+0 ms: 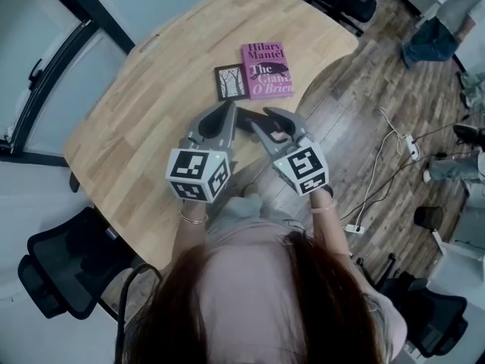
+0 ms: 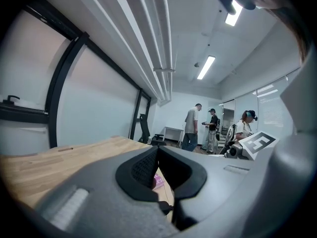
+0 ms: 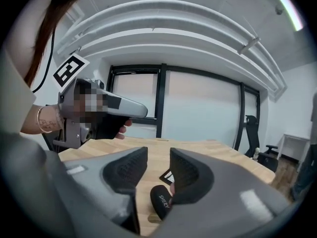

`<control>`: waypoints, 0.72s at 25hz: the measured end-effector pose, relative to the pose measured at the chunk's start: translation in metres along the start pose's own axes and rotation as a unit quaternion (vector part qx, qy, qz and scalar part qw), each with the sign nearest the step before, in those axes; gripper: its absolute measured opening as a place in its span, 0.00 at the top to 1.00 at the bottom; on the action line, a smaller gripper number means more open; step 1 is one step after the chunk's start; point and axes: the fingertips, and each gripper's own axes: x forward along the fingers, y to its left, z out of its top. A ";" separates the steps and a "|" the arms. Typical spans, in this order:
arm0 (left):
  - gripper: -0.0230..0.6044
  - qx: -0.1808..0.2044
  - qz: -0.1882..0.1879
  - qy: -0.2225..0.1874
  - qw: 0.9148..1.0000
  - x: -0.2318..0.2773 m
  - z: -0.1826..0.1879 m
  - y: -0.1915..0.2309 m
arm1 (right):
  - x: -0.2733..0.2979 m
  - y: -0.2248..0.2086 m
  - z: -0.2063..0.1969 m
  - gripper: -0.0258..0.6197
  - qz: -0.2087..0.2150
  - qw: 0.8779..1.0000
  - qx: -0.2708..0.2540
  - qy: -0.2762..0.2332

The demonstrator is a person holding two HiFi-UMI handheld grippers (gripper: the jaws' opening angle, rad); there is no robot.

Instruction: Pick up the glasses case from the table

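A black glasses case [image 1: 245, 119] lies on the wooden table [image 1: 151, 105] near its right front edge, between my two grippers. In the right gripper view the case [image 3: 161, 202] sits just below and ahead of the pads, with white print on its end. My right gripper [image 3: 158, 158] is open with a clear gap and nothing between its pads; seen from the head it [image 1: 264, 118] hovers over the case. My left gripper [image 1: 229, 107] is close on the case's left. Its pads [image 2: 143, 165] meet at the tips, with nothing held.
A pink book [image 1: 267, 70] and a small dark book [image 1: 231, 82] lie just beyond the case. Black office chairs [image 1: 64, 271] stand around the table. A power strip and cable [image 1: 409, 146] lie on the wood floor to the right. Several people [image 2: 193, 128] stand far across the room.
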 end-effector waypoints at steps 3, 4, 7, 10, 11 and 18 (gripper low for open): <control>0.95 -0.002 -0.003 0.003 1.000 0.006 0.000 0.006 | 0.010 0.000 -0.008 0.72 0.009 1.000 -0.010 0.016; 0.95 -0.003 -0.004 0.003 1.000 0.007 0.000 0.008 | 0.013 0.000 -0.011 0.71 0.012 1.000 -0.013 0.021; 0.95 -0.004 -0.006 0.003 1.000 0.012 0.002 0.011 | 0.020 0.000 -0.022 0.68 0.022 0.999 -0.021 0.040; 0.95 -0.006 -0.005 0.004 1.000 0.019 0.002 0.013 | 0.027 -0.003 -0.034 0.66 0.035 0.997 -0.026 0.057; 0.95 -0.007 -0.003 0.004 1.000 0.021 0.002 0.013 | 0.029 -0.004 -0.038 0.66 0.039 0.997 -0.028 0.062; 0.95 -0.013 0.019 0.002 1.000 0.038 0.002 0.013 | 0.042 -0.010 -0.066 0.59 0.079 0.991 -0.048 0.095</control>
